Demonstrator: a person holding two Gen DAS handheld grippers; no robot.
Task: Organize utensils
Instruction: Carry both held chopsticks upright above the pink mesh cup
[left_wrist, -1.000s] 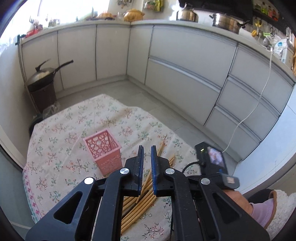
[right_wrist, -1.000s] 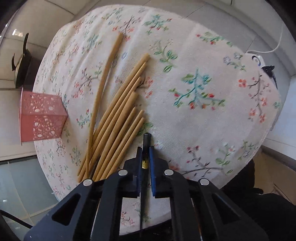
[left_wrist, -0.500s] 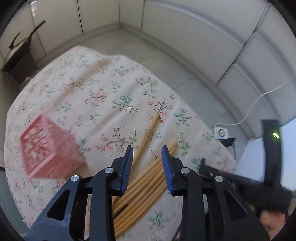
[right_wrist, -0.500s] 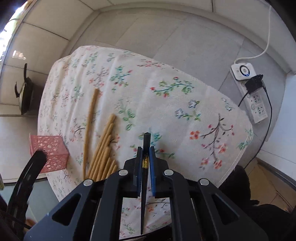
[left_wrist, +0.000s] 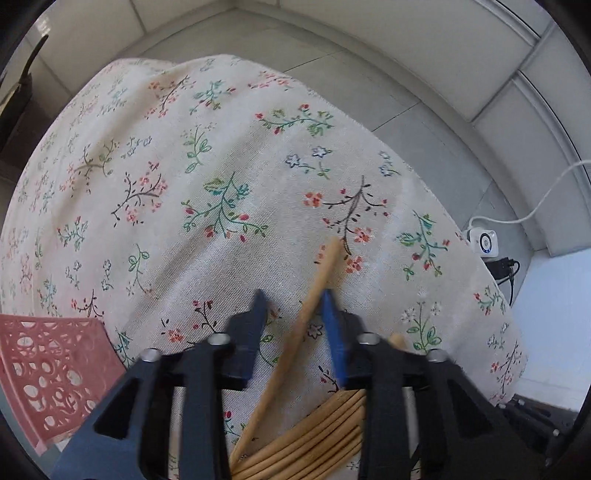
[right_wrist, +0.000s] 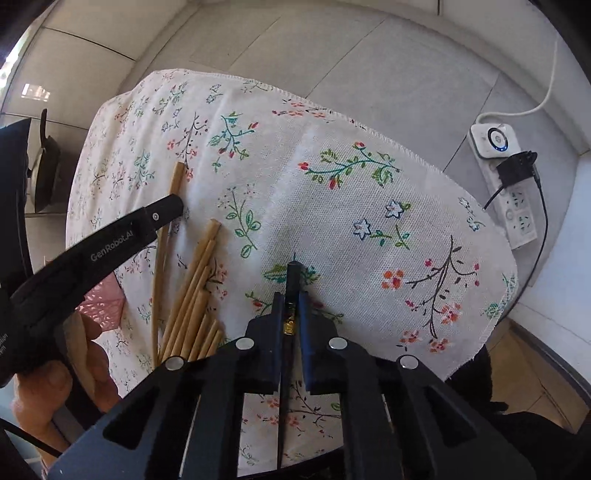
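Note:
Several bamboo chopsticks (right_wrist: 192, 295) lie in a bunch on the floral tablecloth (left_wrist: 221, 155). One chopstick (left_wrist: 310, 299) lies apart from the bunch. My left gripper (left_wrist: 293, 299) is open, low over the cloth, with that lone chopstick between its fingers, close to the right finger. In the right wrist view the left gripper (right_wrist: 162, 214) reaches over the same chopstick (right_wrist: 162, 258). My right gripper (right_wrist: 291, 295) is shut on a black chopstick (right_wrist: 291, 284) and holds it above the cloth. The pink holder (left_wrist: 48, 373) stands at the left.
A white power strip (right_wrist: 506, 184) with a black plug and cables lies on the grey floor past the table's right edge. White cabinet doors (left_wrist: 480, 48) line the far side. A dark pan (right_wrist: 46, 162) stands at the far left.
My left gripper opened and came down to the cloth around the lone chopstick. My right gripper rose and drew back with the black chopstick still in it.

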